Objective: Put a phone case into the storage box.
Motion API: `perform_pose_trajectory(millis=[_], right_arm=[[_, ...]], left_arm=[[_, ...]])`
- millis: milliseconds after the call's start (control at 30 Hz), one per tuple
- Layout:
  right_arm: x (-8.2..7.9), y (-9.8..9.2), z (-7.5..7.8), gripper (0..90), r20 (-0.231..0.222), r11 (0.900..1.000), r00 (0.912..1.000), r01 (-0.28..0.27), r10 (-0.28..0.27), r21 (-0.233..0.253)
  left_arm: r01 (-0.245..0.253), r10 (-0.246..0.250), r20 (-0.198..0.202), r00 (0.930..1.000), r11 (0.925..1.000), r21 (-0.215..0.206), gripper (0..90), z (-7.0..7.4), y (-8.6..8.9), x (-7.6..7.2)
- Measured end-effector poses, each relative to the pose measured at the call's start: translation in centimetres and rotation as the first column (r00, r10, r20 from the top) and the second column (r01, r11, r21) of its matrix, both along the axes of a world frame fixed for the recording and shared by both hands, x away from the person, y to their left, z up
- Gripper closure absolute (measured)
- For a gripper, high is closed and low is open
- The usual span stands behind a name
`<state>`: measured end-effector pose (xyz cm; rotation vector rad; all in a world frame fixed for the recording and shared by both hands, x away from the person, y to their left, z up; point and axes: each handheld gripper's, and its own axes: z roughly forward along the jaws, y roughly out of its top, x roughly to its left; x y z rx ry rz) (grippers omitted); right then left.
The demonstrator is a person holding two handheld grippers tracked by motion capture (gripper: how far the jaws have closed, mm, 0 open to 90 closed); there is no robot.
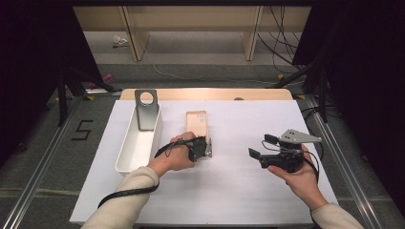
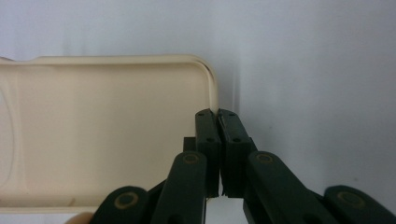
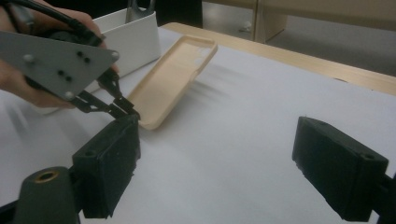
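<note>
A cream phone case [image 1: 197, 122] lies open side up in the middle of the white sheet, seemingly tilted off it. My left gripper [image 1: 207, 145] is shut on the rim at its near right corner. In the left gripper view the jaws [image 2: 218, 115] pinch the thin edge of the case [image 2: 102, 135]. The right gripper view shows the case [image 3: 173, 77] slanting up from the left gripper [image 3: 125, 108]. My right gripper [image 1: 261, 146] is held in the hand at the right, open and empty, with its black pads [image 3: 109, 158] wide apart over bare sheet.
A long white bin [image 1: 125, 139] stands left of the case, with a grey metal bracket [image 1: 146, 109] with a round hole at its far end. The bin wall [image 3: 133, 39] is close behind the left hand. Wooden table edge [image 1: 205, 94] runs along the back.
</note>
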<state>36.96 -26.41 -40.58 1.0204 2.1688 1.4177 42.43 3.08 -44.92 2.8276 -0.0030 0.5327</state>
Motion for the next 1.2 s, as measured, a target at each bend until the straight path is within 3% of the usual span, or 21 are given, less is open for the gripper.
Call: perform_pose_trajectory(millis=[300, 700, 1100, 1133, 1167, 1200], right_arm=[[0.8, 1.2, 0.0, 16.1, -0.006, 1.000, 1.0000, -0.002, 0.002, -0.002], [1.7, 2.2, -0.2, 16.1, -0.030, 1.000, 0.9995, -0.001, 0.001, 0.007], [4.1, 5.8, -0.8, 16.8, -0.088, 0.998, 0.9944, -0.056, 0.057, 0.019], [4.3, 6.1, -0.9, 16.8, -0.095, 0.998, 0.9935, -0.061, 0.062, 0.019], [4.5, 6.4, -1.0, 16.8, -0.100, 0.998, 0.9928, -0.065, 0.066, 0.016], [4.7, 6.7, -1.1, 16.9, -0.105, 0.998, 0.9921, -0.068, 0.069, 0.020]], left_arm=[[0.036, -0.035, 0.020, 0.9992, 0.9981, -0.049, 87.9, 0.6, 0.6, -2.6], [0.085, -0.081, 0.061, 0.9949, 0.9943, -0.065, 87.9, 1.6, 0.3, -5.4], [0.134, -0.130, 0.061, 0.9896, 0.9887, -0.067, 87.9, 2.4, -0.8, -7.1], [0.132, -0.126, 0.062, 0.9901, 0.9865, -0.097, 87.9, 2.3, -1.0, -7.2], [0.145, -0.140, 0.067, 0.9879, 0.9871, -0.069, 87.9, 2.5, -1.1, -7.3], [0.149, -0.144, 0.069, 0.9872, 0.9866, -0.068, 87.9, 2.5, -1.2, -7.3]])
